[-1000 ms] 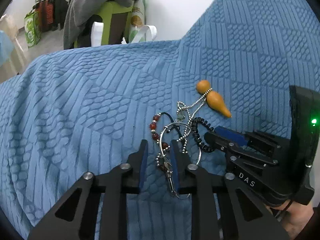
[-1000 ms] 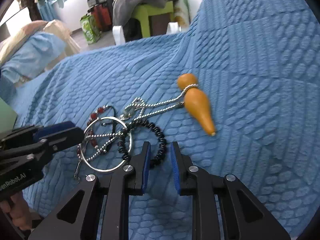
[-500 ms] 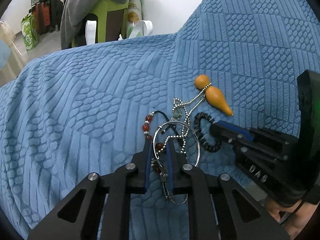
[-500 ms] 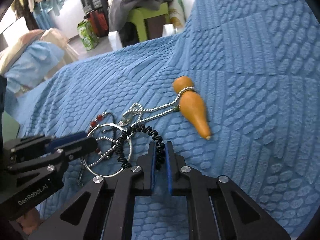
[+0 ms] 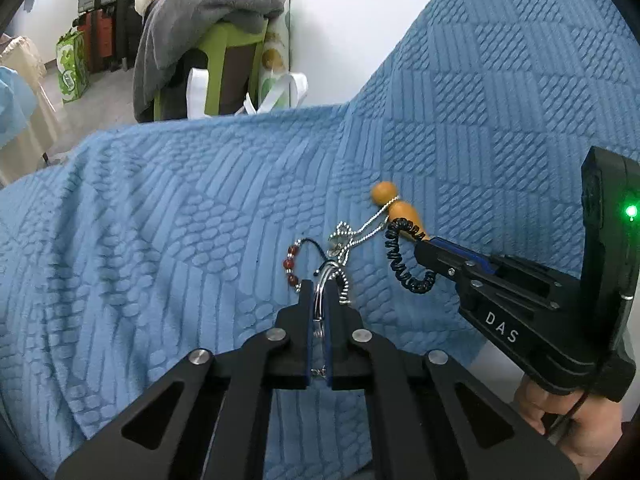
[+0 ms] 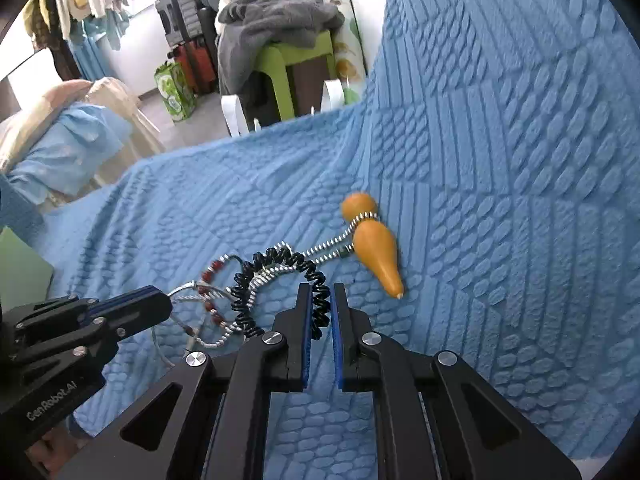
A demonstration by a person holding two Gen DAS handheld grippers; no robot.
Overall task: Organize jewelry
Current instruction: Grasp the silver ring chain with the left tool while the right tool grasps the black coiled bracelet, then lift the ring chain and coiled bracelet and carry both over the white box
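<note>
A tangle of jewelry lies on a blue textured blanket (image 5: 168,240), and the gourd-shaped wooden pendant (image 6: 374,246) serves as the landmark. A silver ball chain (image 6: 326,246) is looped around the pendant's narrow neck and runs away from it toward the left of the right wrist view, ending in a knotted bunch. Just beyond that bunch, farther from the pendant, sits a red bead bracelet (image 5: 291,266) on a dark cord. A thin silver bangle (image 5: 320,292) stands on edge on the near side of the chain's bunch, away from the pendant.

The left hand-held gripper (image 5: 319,292) is clamped together on the silver bangle, its blue pads pressed against the ring's wire, with part of the chain hanging against the right finger. The black coiled hair tie (image 6: 280,284) arcs from near the pendant's tip across the chain. The right hand-held gripper (image 6: 320,300) is closed on one end of that coil, the spiral squeezed between its blue pads; in the left wrist view the coil hangs in a loop from its tips, next to the pendant.

A hand (image 5: 560,420) grips the right tool's handle at the lower right. Past the blanket's far edge, well away from the pendant, a green stool (image 5: 224,64) carries a heap of gray clothing (image 5: 208,8).
</note>
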